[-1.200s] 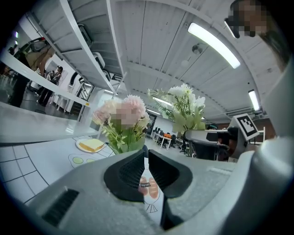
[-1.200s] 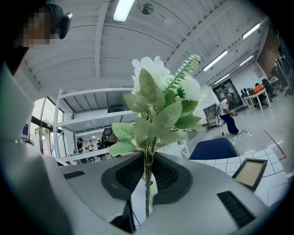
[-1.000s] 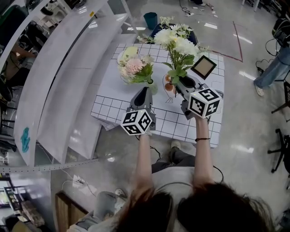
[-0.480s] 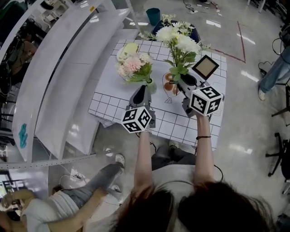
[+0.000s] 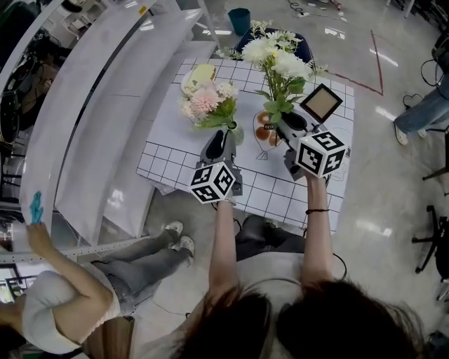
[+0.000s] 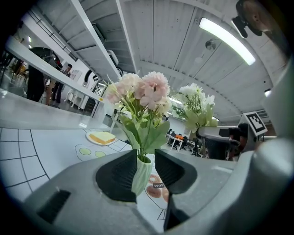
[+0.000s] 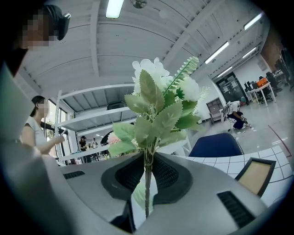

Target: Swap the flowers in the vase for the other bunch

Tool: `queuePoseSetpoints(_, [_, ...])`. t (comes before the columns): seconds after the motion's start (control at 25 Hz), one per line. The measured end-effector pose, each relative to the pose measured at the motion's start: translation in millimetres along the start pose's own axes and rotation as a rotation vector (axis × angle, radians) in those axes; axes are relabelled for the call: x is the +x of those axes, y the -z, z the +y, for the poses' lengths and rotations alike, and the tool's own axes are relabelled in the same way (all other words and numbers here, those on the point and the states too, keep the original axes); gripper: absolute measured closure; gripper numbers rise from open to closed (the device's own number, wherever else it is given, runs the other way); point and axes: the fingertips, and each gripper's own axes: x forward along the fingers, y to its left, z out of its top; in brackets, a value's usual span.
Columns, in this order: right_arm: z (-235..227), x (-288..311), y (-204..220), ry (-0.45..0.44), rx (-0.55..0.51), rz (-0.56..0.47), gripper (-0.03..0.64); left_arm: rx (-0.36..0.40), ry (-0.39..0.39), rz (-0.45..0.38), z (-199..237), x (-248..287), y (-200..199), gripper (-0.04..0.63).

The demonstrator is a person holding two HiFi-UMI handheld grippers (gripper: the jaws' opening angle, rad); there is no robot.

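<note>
Presumably for the coming swap, the right gripper (image 7: 148, 160) pinches the white bunch (image 7: 158, 105) in shut fingers (image 7: 167, 176), while the left gripper (image 6: 146, 158) has just been opening, loose around the vase (image 6: 141, 176).

Pink flowers (image 6: 147, 92), white bunch (image 7: 161, 87), pale green vase (image 6: 141, 174)

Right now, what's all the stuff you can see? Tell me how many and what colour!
Table: one, white with black grid, centre.
Vase: one, pale green, on table.
Pink flowers: one bunch, in vase.
White flowers: one bunch, in right gripper.
Frame: one, black-edged, table's right corner.
Chair: one, blue, behind table.
Bin: one, teal, floor beyond.
Bystander: one, white top, lower left.
Left gripper: grey, jaws just been opening, vase between them.
Right gripper: grey, shut on white flowers' stem.
</note>
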Motion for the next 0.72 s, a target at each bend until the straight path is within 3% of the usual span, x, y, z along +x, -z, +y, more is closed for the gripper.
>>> queuePoseSetpoints(0.48, [-16,6,2,0.021,0.014,0.011,0.566,0.011,0.002,0.027,4,20,7,0.390])
queuePoseSetpoints(0.72, [-23,8,3,0.025,0.023,0.013,0.566,0.017,0.004,0.031,6,28,6,0.376])
